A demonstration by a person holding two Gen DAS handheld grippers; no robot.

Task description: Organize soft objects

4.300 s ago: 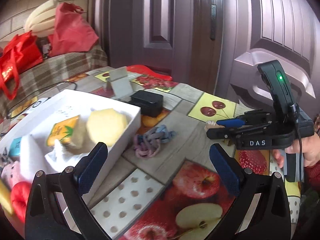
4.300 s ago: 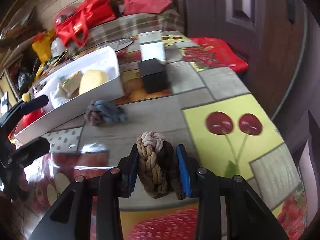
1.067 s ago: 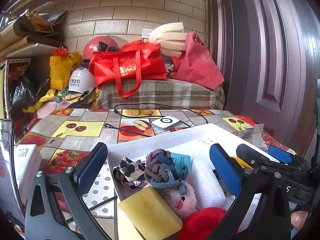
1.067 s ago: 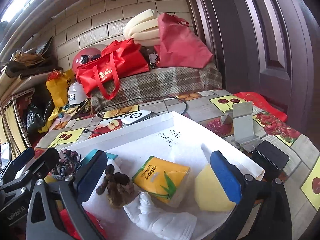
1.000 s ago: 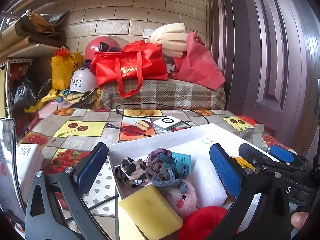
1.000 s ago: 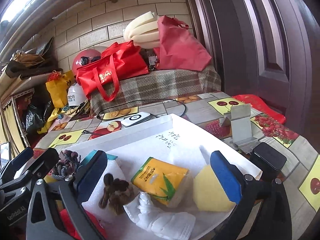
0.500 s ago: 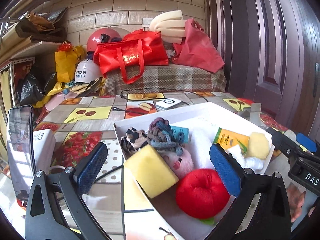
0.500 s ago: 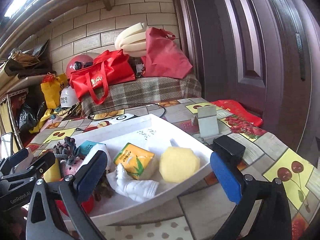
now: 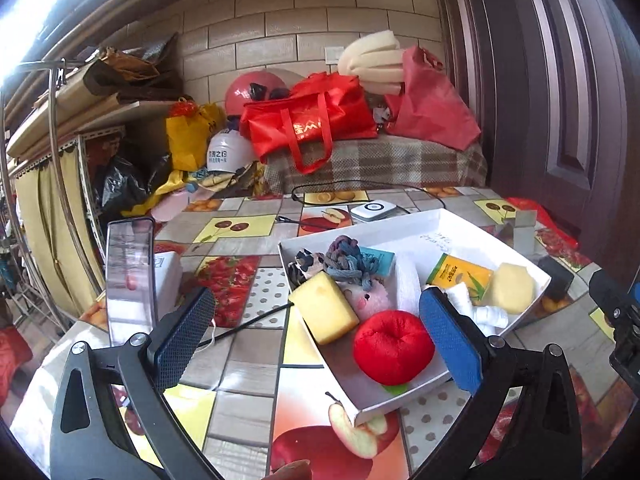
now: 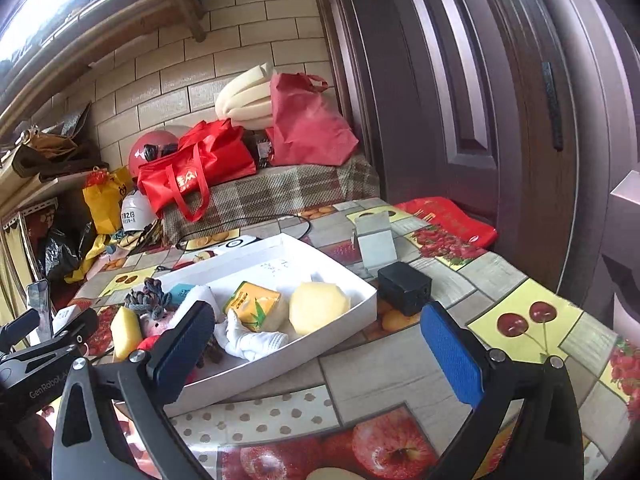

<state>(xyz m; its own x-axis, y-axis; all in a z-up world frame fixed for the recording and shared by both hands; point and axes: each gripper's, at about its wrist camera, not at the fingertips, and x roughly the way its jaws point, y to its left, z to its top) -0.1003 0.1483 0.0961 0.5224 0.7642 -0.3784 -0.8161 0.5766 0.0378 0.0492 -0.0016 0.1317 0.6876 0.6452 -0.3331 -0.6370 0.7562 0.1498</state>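
Note:
A white tray on the fruit-print table holds soft things: a red plush ball, a yellow sponge block, a pink plush, a grey-blue rope knot, a tissue pack, a white sock and a pale yellow sponge. My left gripper is open and empty, above the tray's near end. My right gripper is open and empty, above the tray's near side. The brown rope knot is mostly hidden behind the right gripper's left finger.
A black box and a grey phone stand sit right of the tray. A phone stands upright at the left by a white box. A cable and a white charger lie on the table. Bags and helmets pile behind.
Both grippers have pulled back and up from the tray, so the whole tray now shows. Earlier the right gripper held the brown rope knot; it now lies in the tray.

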